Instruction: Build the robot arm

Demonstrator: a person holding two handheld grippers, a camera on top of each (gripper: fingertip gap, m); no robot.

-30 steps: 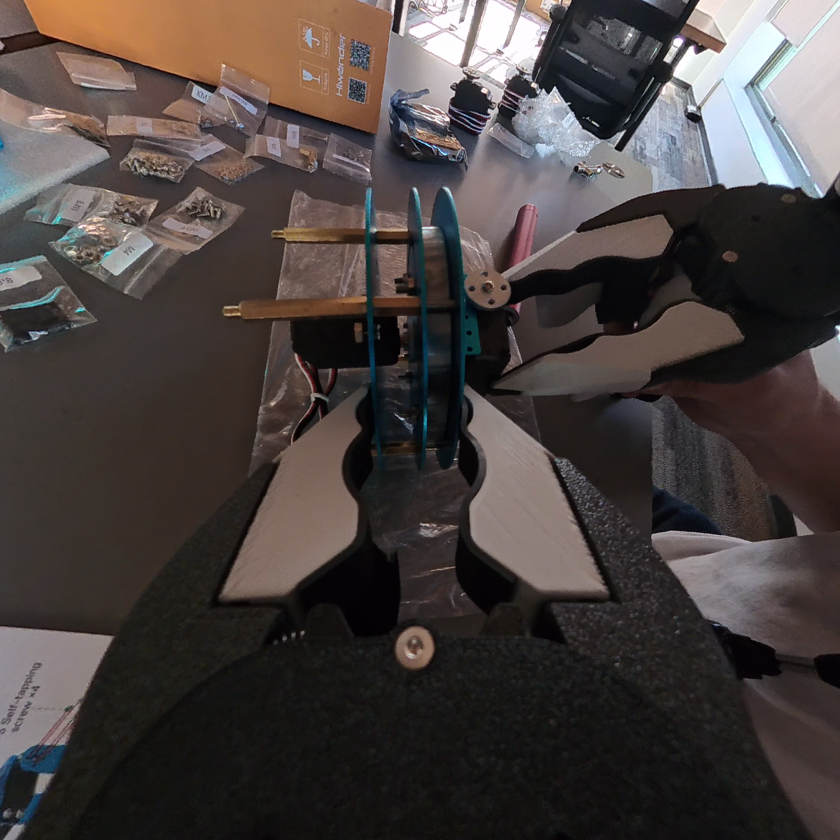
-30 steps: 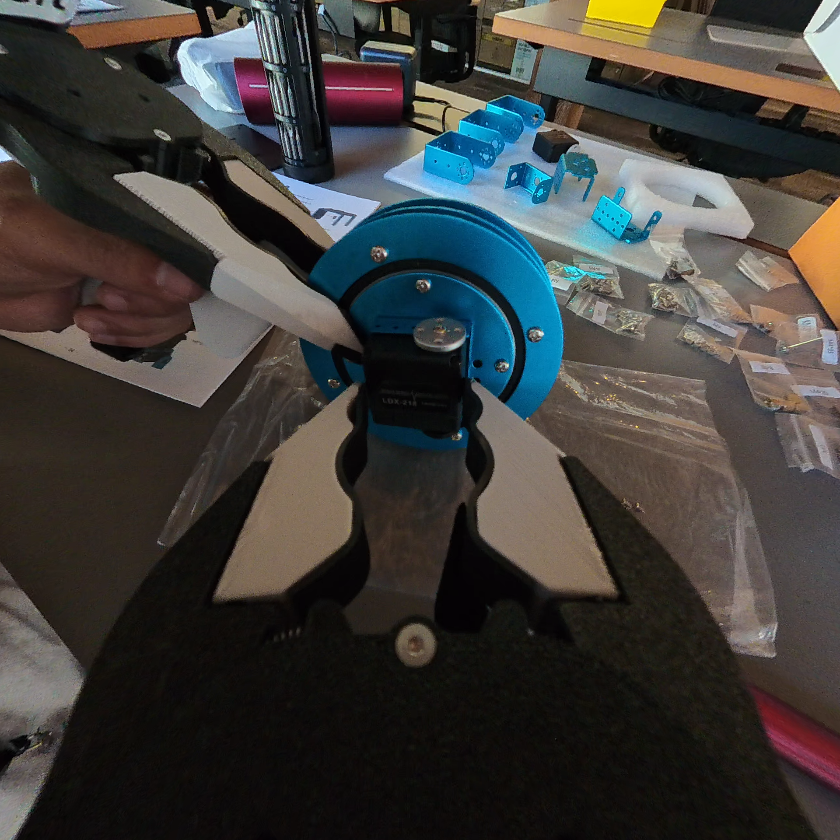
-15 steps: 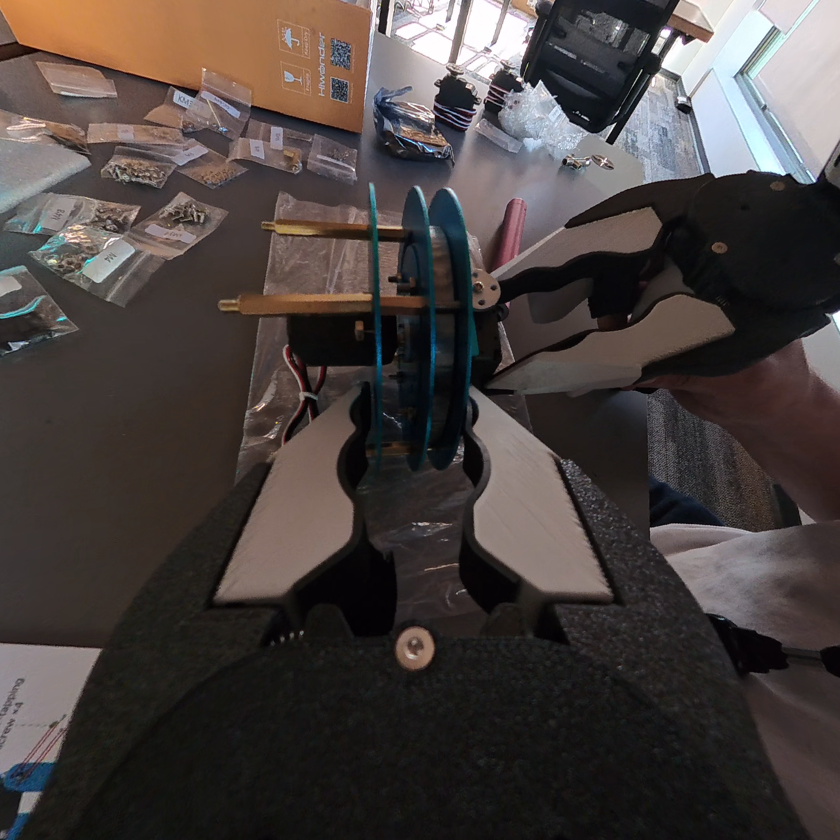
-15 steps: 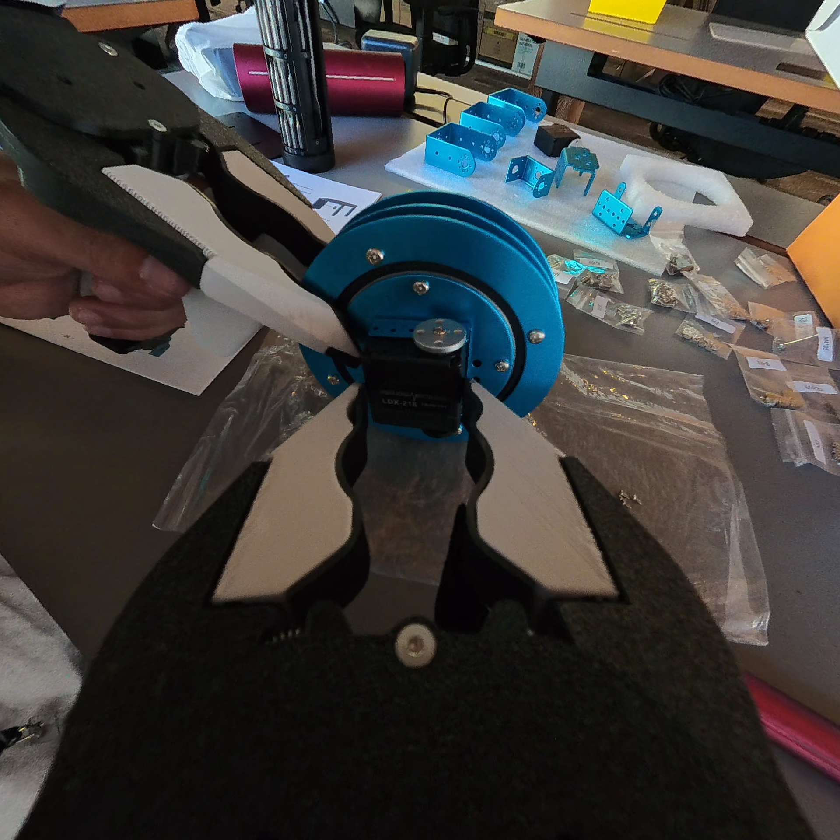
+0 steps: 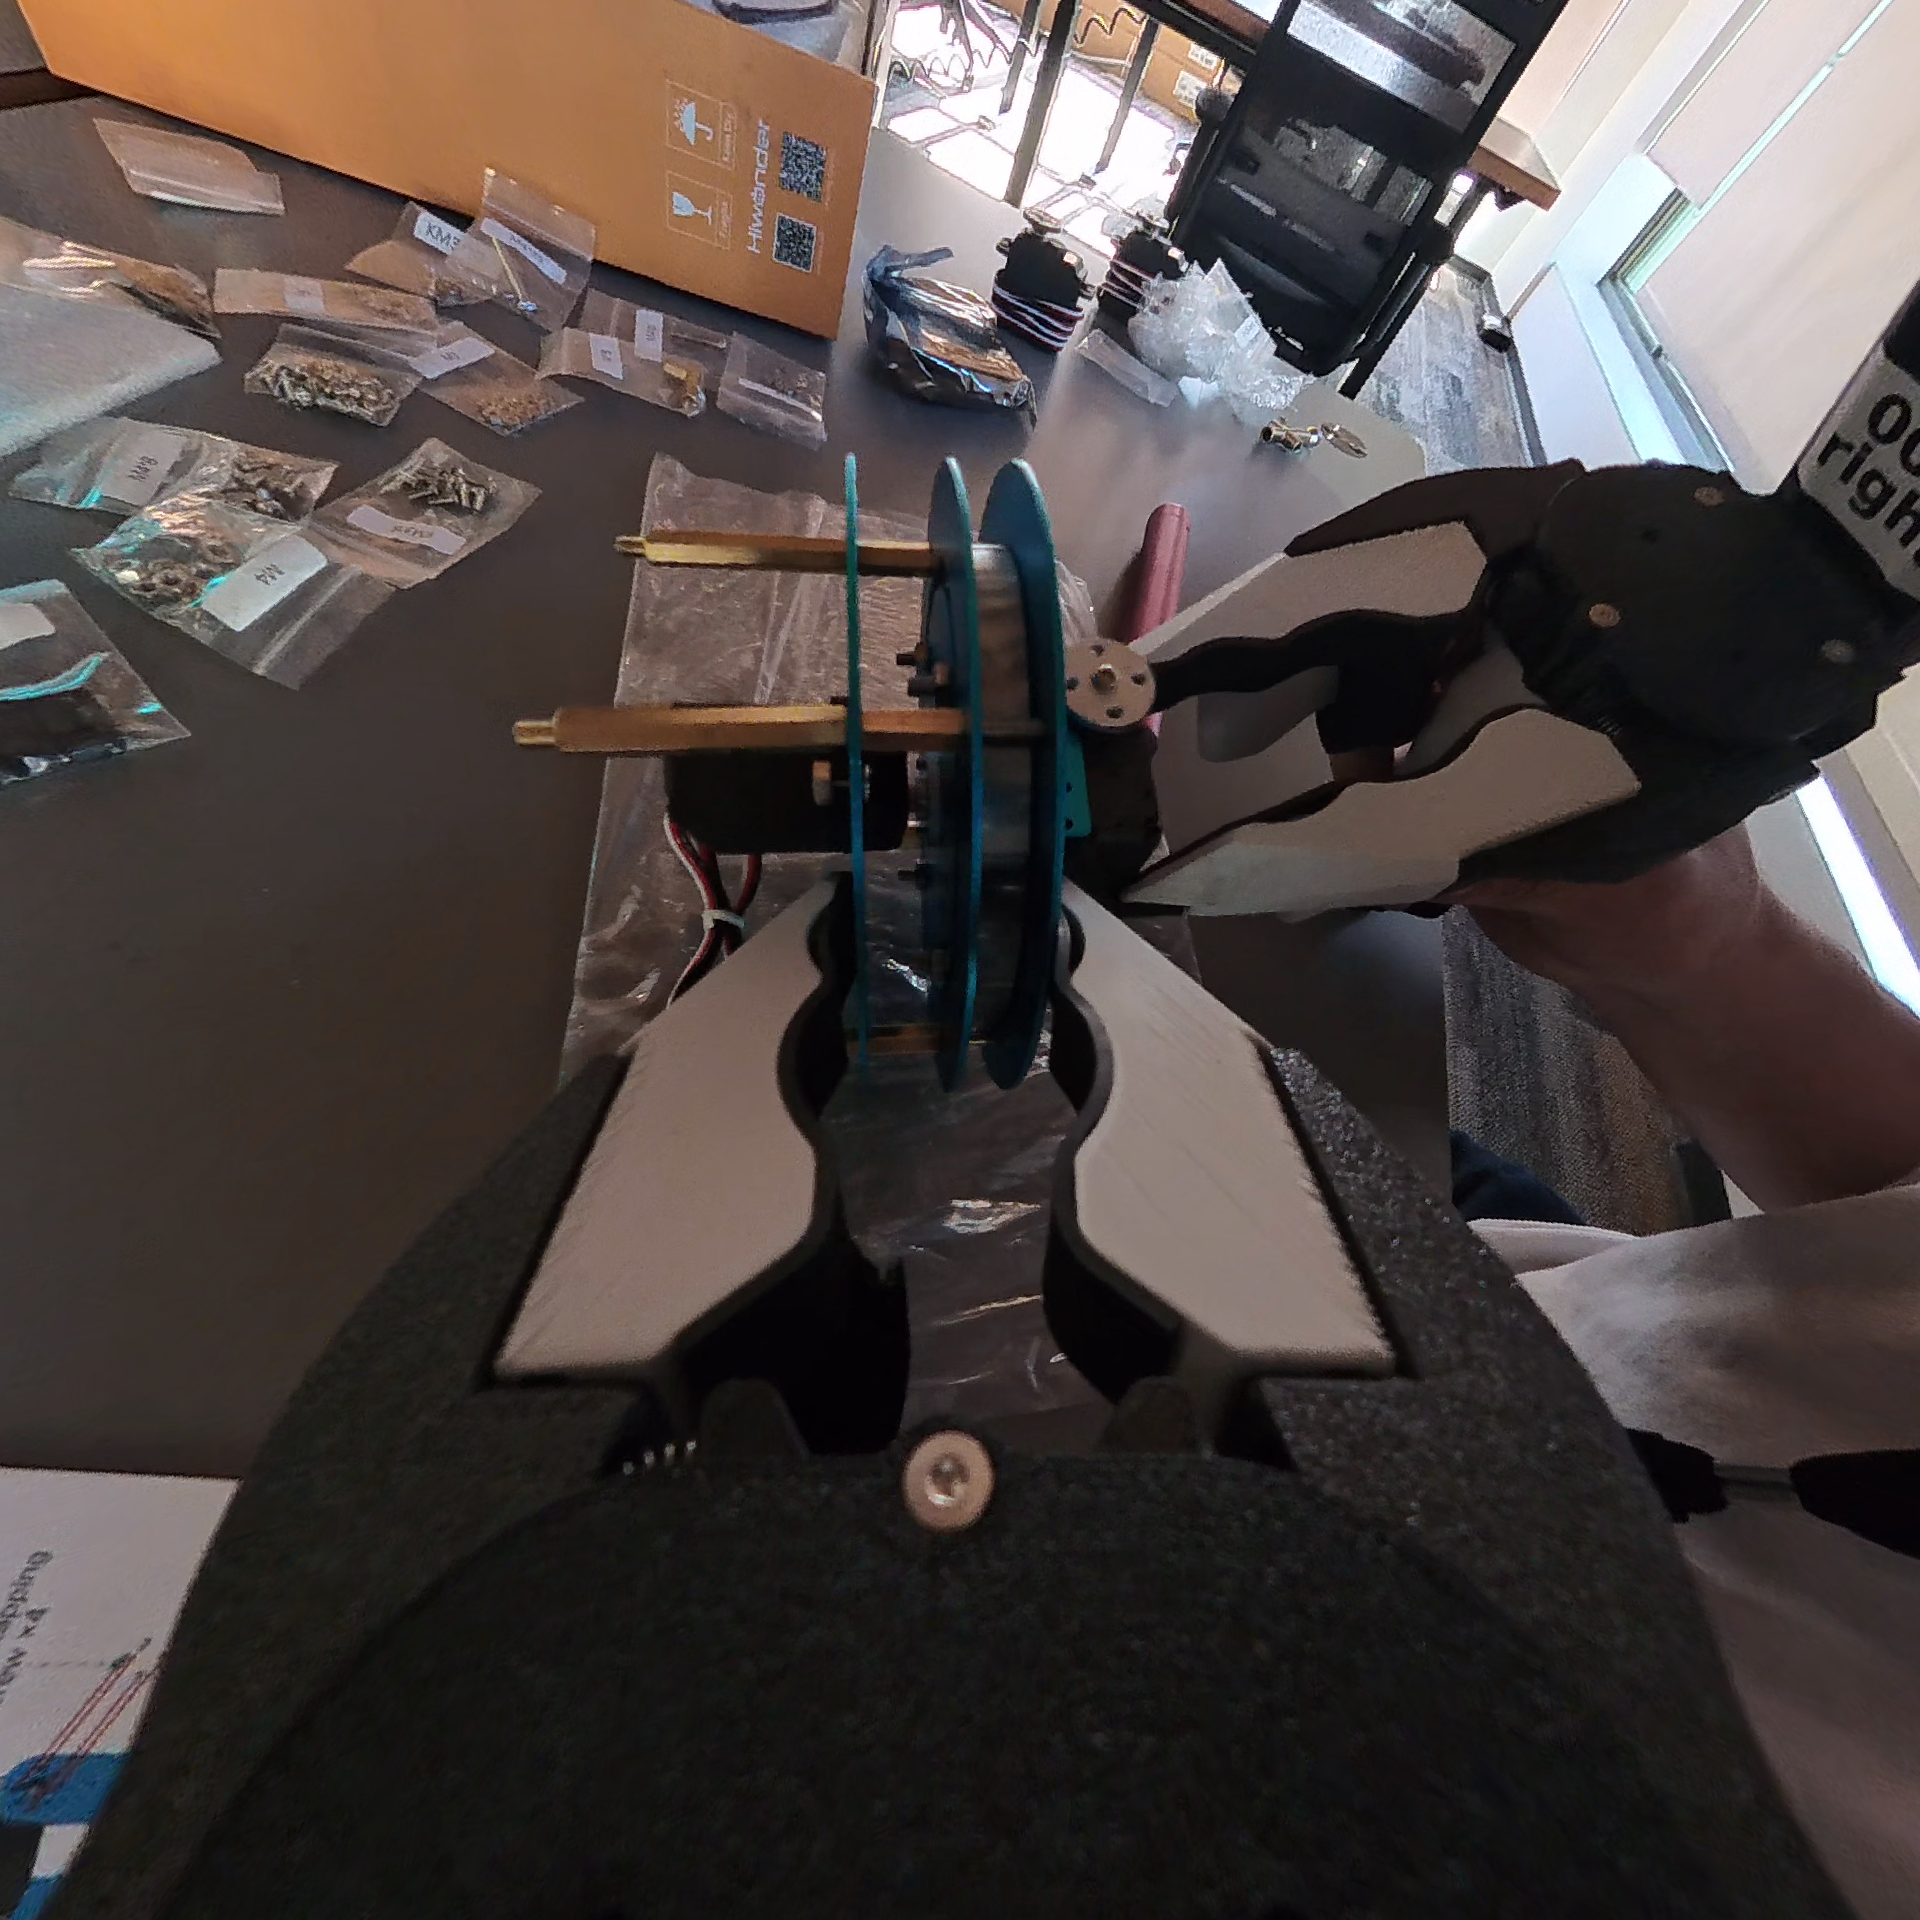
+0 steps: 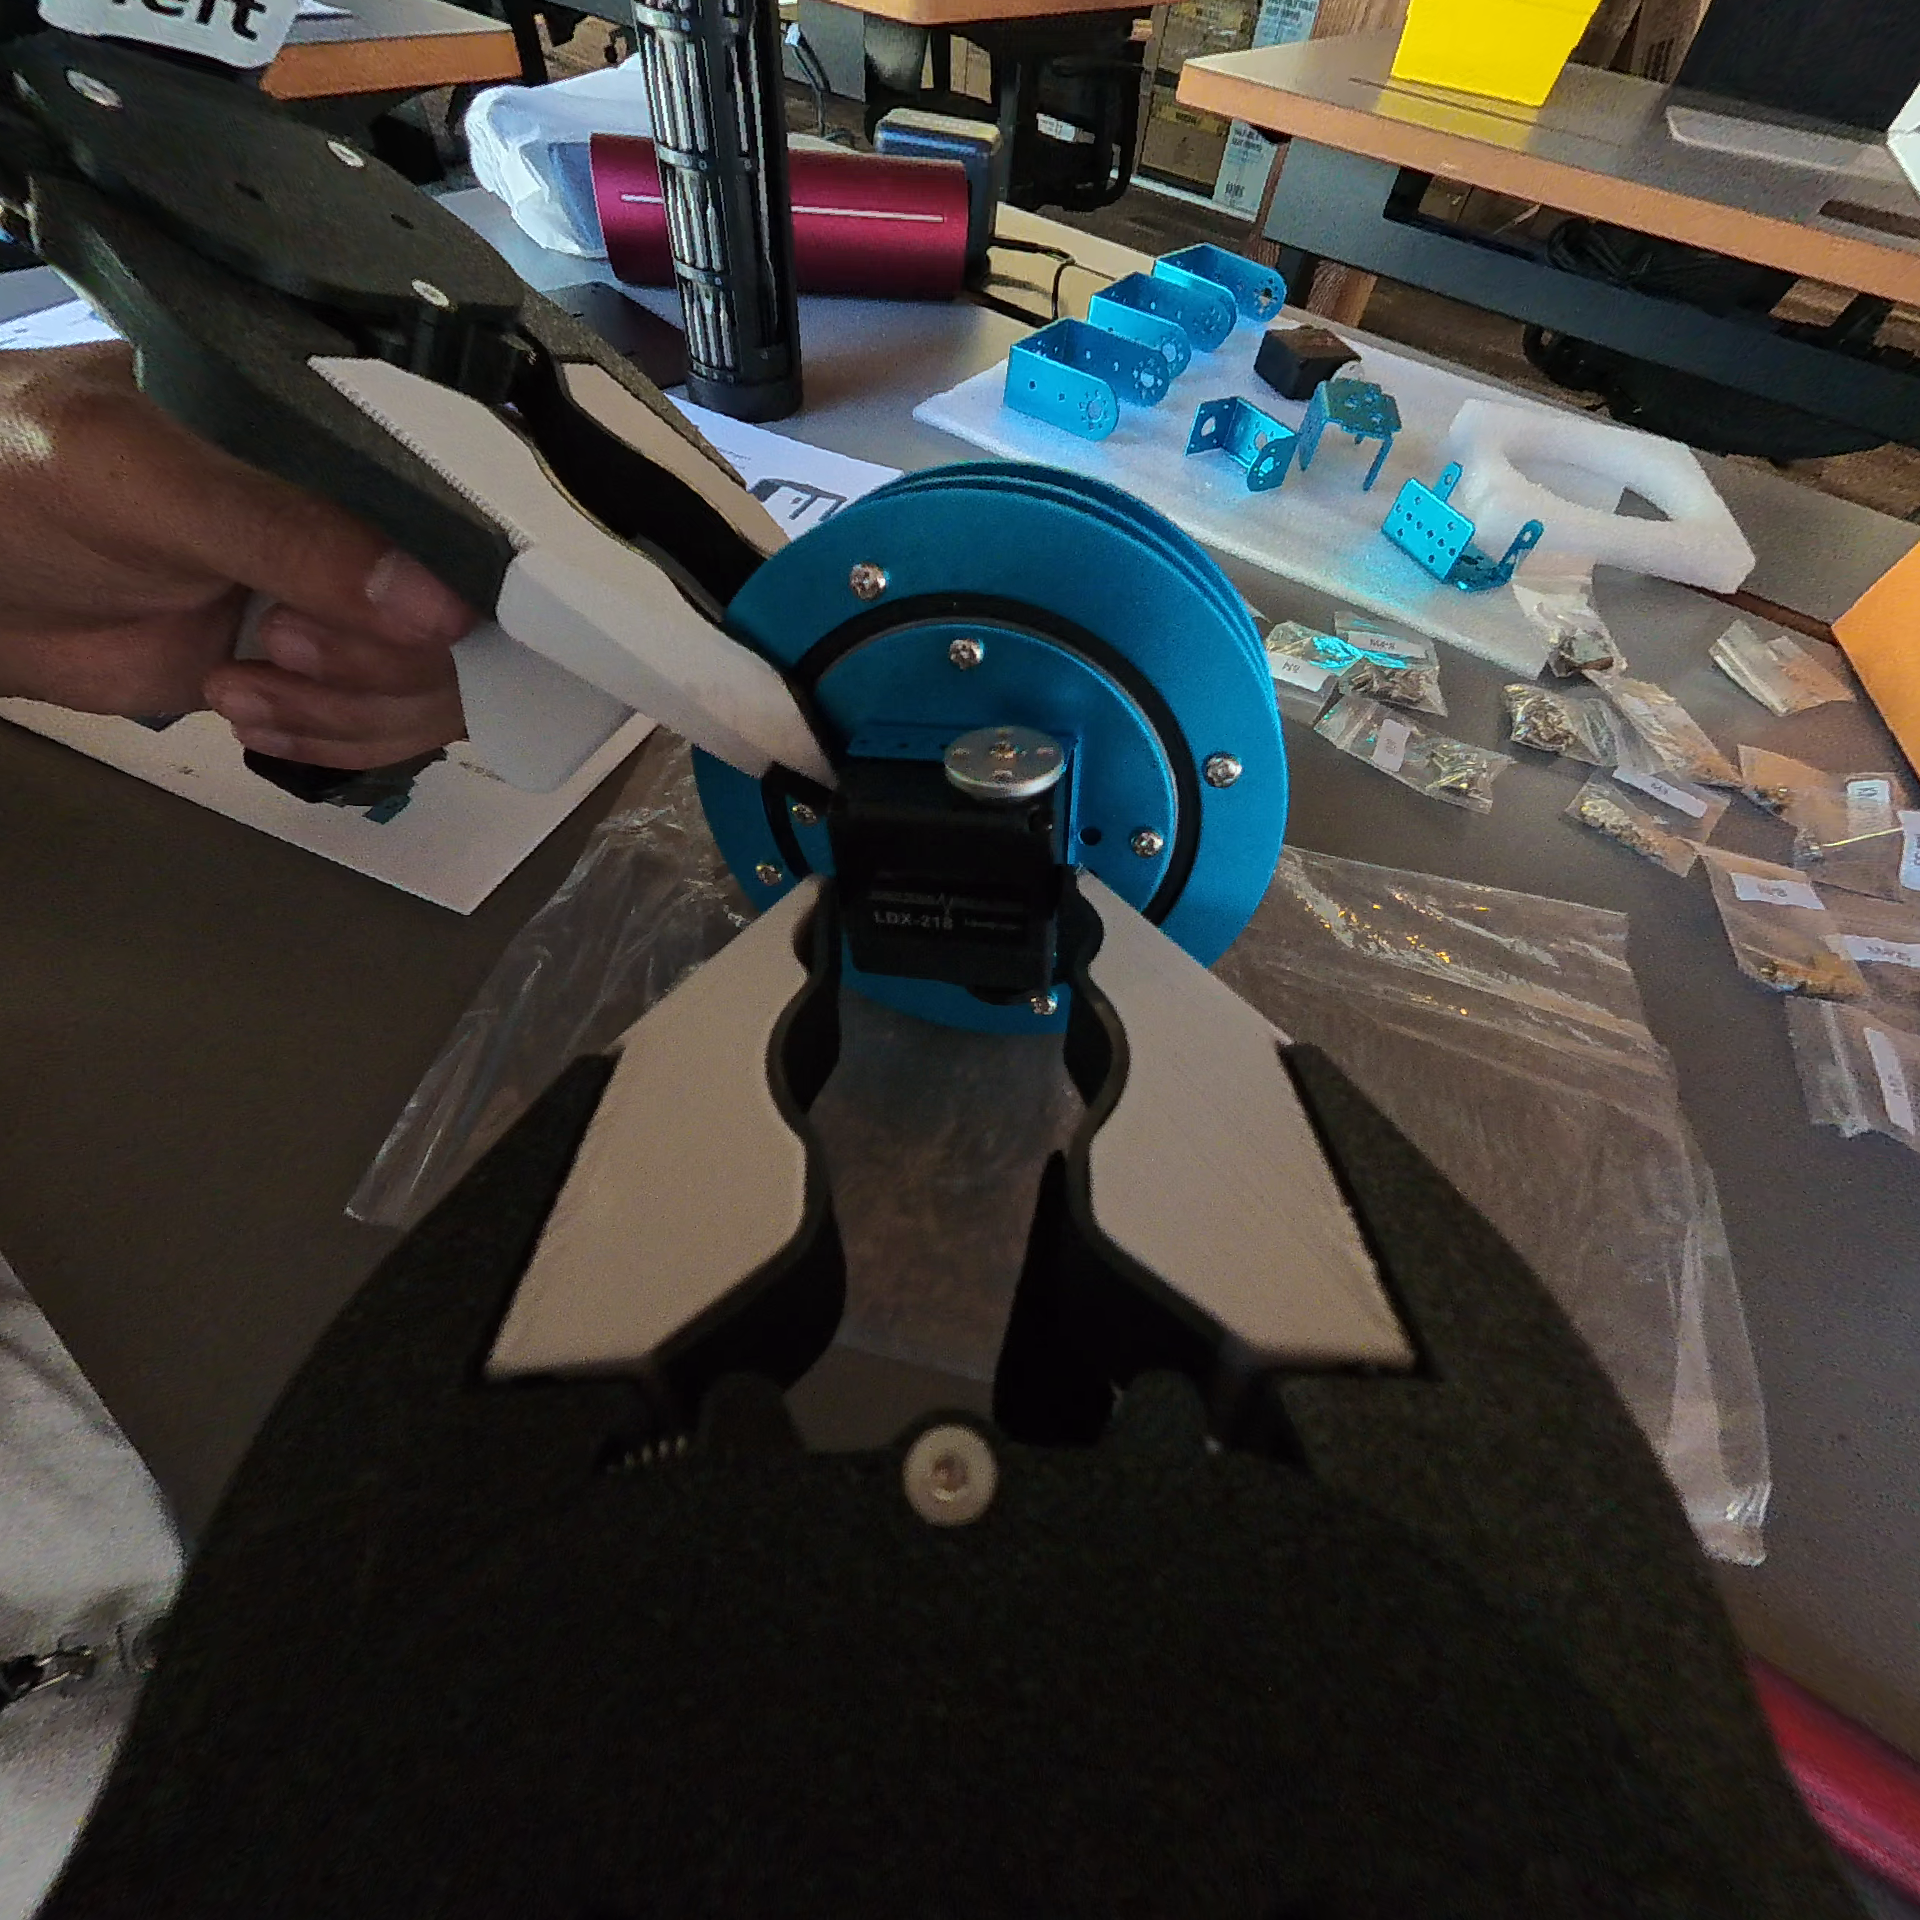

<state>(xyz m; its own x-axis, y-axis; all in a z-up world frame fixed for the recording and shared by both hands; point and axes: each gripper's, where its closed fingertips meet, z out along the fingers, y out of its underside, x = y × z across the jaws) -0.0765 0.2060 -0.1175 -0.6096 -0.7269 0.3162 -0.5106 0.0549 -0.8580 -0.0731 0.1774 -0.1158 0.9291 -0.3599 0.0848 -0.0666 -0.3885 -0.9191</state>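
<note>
Fingers of the left gripper (image 5: 945, 914) are closed across the edges of a blue disc assembly (image 5: 966, 769), clamping its stacked plates from both sides. Fingers of the right gripper (image 6: 945, 894) are closed on the black servo (image 6: 951, 883) mounted on the assembly's face, one finger on each side of its body. The assembly stands on edge above a clear plastic bag (image 6: 1455, 1039) lying on the dark table (image 5: 260, 987). Small bags of screws (image 5: 260, 582) lie to the left, near an orange cardboard box (image 5: 468, 114). Blue metal brackets (image 6: 1091, 384) sit on a white foam sheet (image 6: 1299, 520) beyond the assembly, with a red cylinder (image 6: 873, 223) behind. The assembly shows three thin round blue plates, brass standoffs (image 5: 717, 727) pointing left, and a silver servo horn (image 6: 1003, 758) on top of the servo.
</note>
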